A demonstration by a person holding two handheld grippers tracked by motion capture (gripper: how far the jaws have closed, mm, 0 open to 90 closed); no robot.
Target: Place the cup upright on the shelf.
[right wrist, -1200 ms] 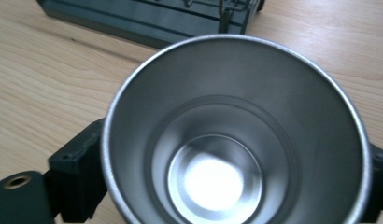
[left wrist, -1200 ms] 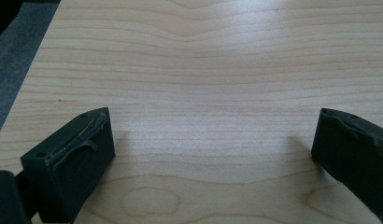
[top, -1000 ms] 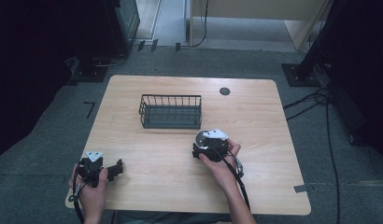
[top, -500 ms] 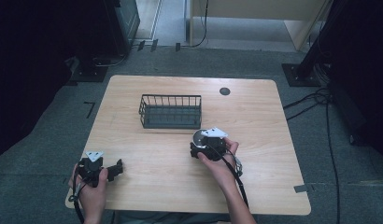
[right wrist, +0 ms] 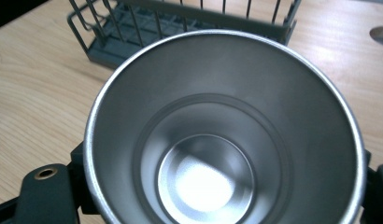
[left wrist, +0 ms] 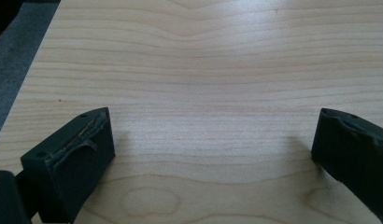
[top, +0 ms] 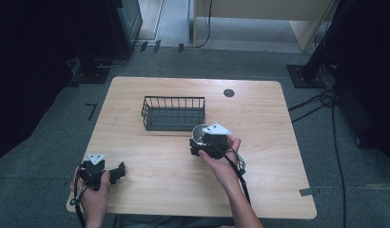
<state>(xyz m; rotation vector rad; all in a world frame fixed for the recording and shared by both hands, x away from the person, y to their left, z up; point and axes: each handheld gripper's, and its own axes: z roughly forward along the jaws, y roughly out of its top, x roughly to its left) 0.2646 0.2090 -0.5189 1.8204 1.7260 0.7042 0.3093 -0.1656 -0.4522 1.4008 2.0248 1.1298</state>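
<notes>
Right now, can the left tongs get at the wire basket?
Probably yes. The left tongs are open and hold nothing, with bare table between them and the basket. The right tongs, holding a steel cup, sit off that path.

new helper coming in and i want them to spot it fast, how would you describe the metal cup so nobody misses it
Start at the wooden table and find the dark wire basket near its middle. Just in front of the basket, toward the person, the right gripper holds the metal cup between its jaws. It is the one shiny, round, open-topped steel thing, and it is empty inside.
</notes>
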